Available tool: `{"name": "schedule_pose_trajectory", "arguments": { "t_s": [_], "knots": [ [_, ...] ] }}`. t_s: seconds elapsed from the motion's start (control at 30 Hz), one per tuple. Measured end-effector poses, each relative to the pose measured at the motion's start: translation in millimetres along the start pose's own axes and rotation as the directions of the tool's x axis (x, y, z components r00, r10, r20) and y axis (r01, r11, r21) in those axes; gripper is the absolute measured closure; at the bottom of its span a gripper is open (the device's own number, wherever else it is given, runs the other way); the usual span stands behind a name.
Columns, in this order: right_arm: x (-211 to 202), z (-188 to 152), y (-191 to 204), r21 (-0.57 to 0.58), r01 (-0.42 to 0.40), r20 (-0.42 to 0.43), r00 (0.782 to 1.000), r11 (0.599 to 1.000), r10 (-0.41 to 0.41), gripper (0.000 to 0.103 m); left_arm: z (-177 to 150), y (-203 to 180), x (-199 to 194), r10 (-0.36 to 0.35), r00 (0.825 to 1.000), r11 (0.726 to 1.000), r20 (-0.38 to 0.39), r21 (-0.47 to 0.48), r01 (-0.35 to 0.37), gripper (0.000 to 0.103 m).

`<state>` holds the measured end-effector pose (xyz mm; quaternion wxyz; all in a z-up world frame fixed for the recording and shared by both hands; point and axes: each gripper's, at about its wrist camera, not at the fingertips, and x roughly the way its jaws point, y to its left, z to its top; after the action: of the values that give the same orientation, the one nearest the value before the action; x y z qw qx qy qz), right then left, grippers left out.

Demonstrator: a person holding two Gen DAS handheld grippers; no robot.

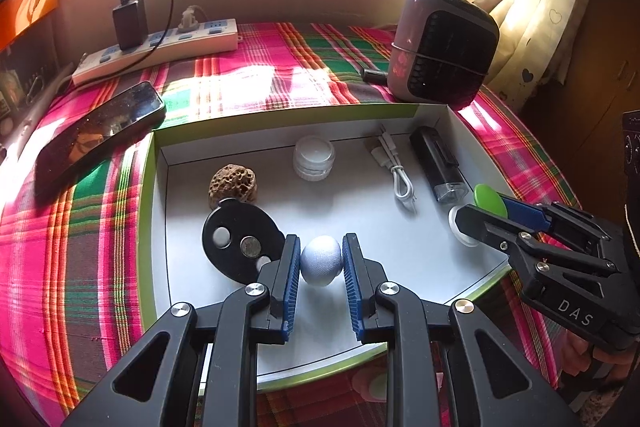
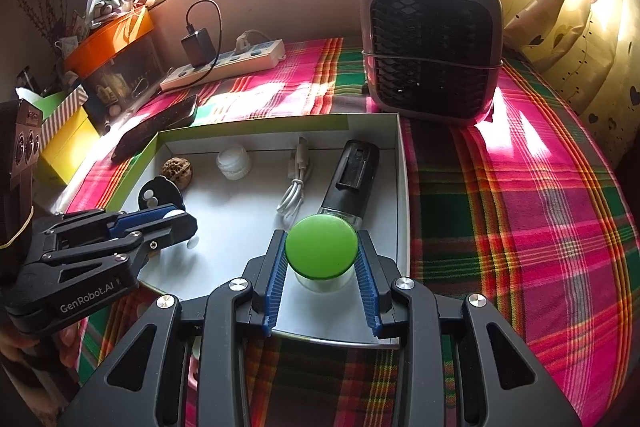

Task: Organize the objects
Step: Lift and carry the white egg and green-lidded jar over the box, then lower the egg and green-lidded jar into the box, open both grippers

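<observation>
A white box lid tray (image 1: 156, 163) (image 2: 402, 187) lies on the plaid cloth. My left gripper (image 1: 320, 259) is shut on a pale grey-blue egg-shaped ball (image 1: 321, 260) over the tray's front. My right gripper (image 2: 322, 255) is shut on a small clear jar with a green lid (image 2: 322, 247), at the tray's right front; it also shows in the left wrist view (image 1: 490, 201). In the tray lie a walnut (image 1: 233, 183), a black disc with coins (image 1: 240, 239), a white jar (image 1: 314, 159), a coiled white cable (image 1: 400, 179) and a black cylinder device (image 1: 438, 163).
A phone (image 1: 100, 131) lies left of the tray. A power strip with charger (image 1: 160, 47) is at the back. A grey fan heater (image 2: 432, 47) stands behind the tray's right corner. Boxes (image 2: 68, 139) stand to the left, curtains (image 2: 580, 27) to the right.
</observation>
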<state>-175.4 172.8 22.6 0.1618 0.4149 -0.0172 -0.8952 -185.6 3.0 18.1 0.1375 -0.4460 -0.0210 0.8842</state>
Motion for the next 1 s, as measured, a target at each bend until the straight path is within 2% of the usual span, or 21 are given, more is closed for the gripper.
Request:
{"name": "schedule_pose_trajectory", "arguments": {
  "t_s": [1.0],
  "knots": [
    [3.2, -5.0, 6.5, -0.017, 0.003, -0.002, 1.0, 1.0, -0.003, 0.068, -1.7, 1.9, 0.9, 0.006, 1.0, 1.0, -0.001, 0.001, -0.006, 0.08]
  ]
}}
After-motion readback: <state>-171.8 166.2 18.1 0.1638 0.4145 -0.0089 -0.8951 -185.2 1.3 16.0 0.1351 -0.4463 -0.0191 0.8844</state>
